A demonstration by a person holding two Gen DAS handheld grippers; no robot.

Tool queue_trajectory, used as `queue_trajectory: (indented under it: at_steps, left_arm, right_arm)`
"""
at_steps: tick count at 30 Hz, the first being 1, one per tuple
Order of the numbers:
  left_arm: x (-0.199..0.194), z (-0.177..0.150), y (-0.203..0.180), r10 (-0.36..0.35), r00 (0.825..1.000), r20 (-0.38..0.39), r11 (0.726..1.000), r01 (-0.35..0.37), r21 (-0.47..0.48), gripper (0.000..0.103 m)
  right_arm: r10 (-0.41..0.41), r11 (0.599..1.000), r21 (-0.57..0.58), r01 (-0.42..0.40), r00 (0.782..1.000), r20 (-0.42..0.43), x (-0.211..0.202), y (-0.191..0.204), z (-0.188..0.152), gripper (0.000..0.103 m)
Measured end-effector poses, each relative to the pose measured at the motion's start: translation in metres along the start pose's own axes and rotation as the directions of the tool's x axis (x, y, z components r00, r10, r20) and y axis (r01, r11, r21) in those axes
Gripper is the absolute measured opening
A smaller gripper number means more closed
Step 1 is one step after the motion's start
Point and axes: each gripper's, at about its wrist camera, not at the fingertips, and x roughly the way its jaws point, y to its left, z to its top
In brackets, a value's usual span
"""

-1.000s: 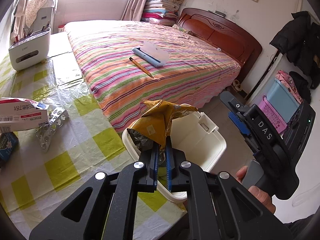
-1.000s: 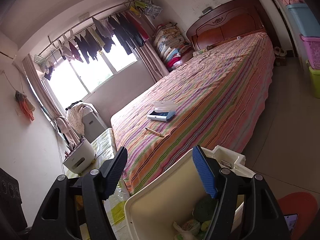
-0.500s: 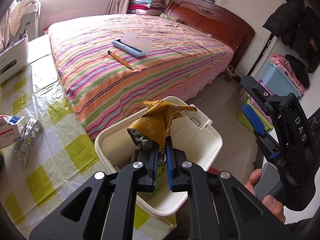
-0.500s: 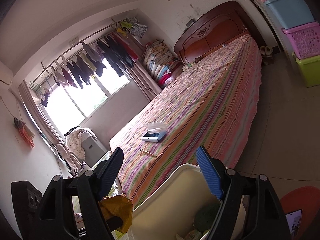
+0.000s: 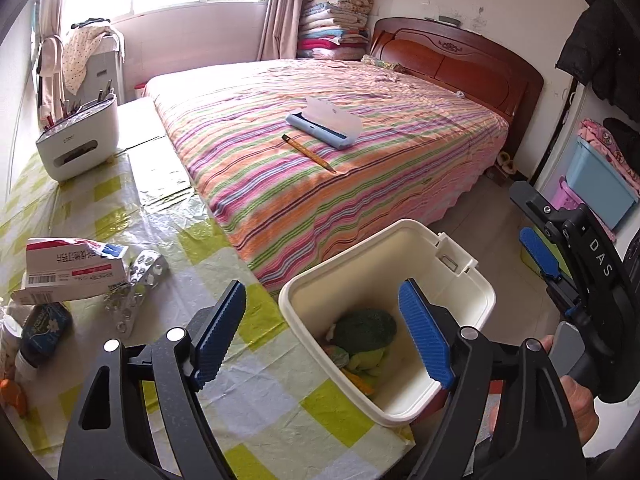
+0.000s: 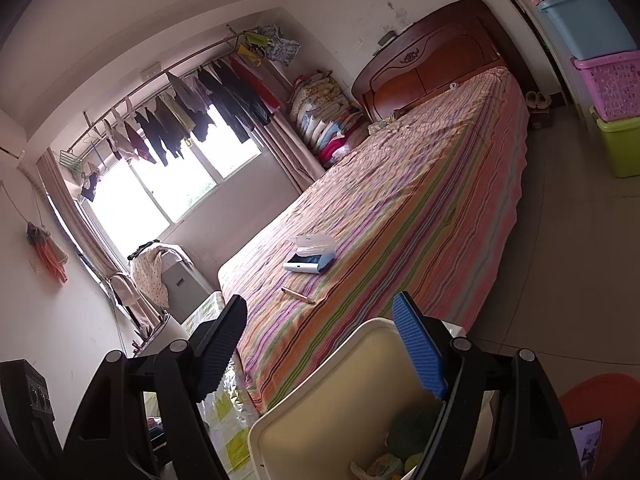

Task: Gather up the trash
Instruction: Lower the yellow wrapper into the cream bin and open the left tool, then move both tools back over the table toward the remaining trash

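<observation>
**Both grippers spread and empty over the bin**

Left wrist view: left gripper spread wide, nothing between its blue pads; it hangs over the near rim of the white bin, which sits at the edge of the checked table; inside the bin, a dark green lump on top of yellow-green and orange scraps; on the table to the left, a torn red-and-white box touching empty blister packs; right gripper beside the bin, held in a hand

Right wrist view: right gripper wide apart, holding nothing; bin wall below it; green lump and pale crumpled scraps at the bottom; pencil and pale blue case, lid raised, on the striped bed
</observation>
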Motion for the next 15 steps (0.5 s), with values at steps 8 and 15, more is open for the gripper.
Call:
queue_trajectory:
  at_steps: [8,15]
  left_arm:
    - [-0.016,-0.010,0.057,0.048,0.999,0.012,0.990,-0.046,-0.131,0.079]
    - [-0.035,-0.015,0.093,0.091,0.995,0.039,0.979,-0.083,-0.184,0.080]
  right_arm:
    - [0.007,0.997,-0.077,-0.012,0.998,-0.064,0.012,0.020,-0.014,0.073]
    - [0.014,0.985,-0.168,-0.033,0.993,-0.117,0.020,0.040,-0.029,0.074]
